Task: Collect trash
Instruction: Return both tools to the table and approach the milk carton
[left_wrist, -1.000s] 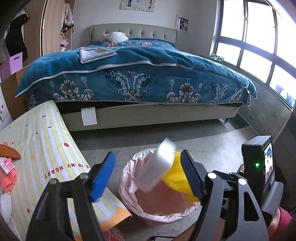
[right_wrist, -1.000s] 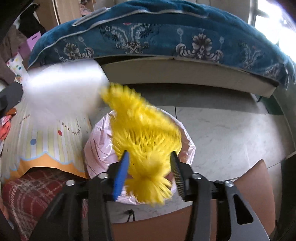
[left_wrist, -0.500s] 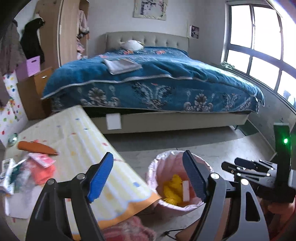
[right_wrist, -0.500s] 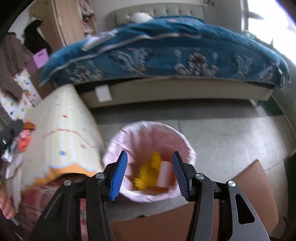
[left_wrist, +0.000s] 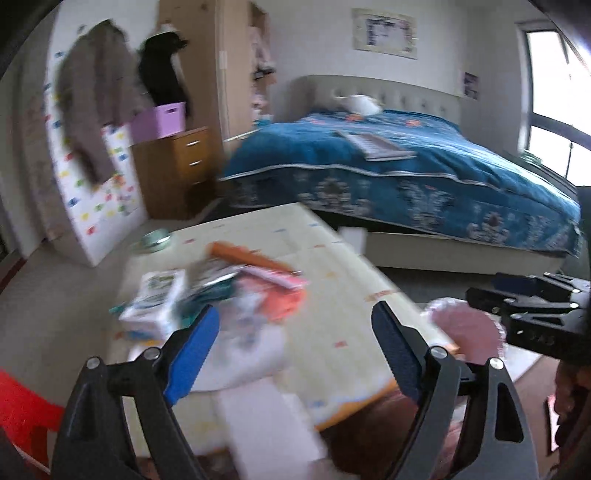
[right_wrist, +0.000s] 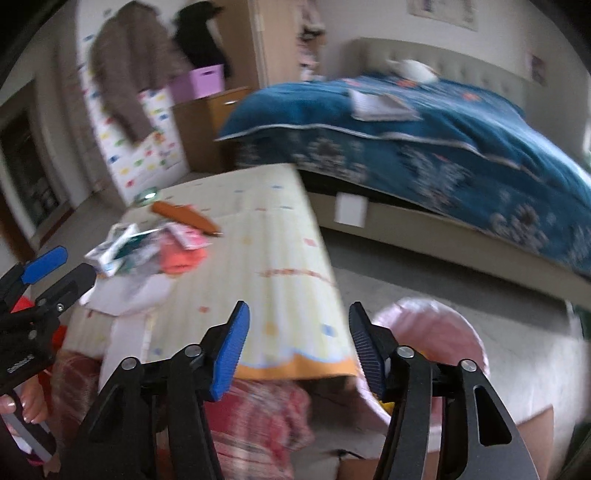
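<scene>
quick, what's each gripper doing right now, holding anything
left gripper: jaws opening, nothing between them.
right gripper: jaws opening, nothing between them.

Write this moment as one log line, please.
left gripper: opening, empty | right gripper: opening, empty | trash pile: on table | bin: beside table

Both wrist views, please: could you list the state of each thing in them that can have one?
left gripper: empty, jaws opening
right gripper: empty, jaws opening
pink-lined bin: open-topped, upright beside the table
trash pile: on the table, uncollected
orange object: lying flat beyond the pile
table: covered by a striped cloth
bed: made, blue cover on
</scene>
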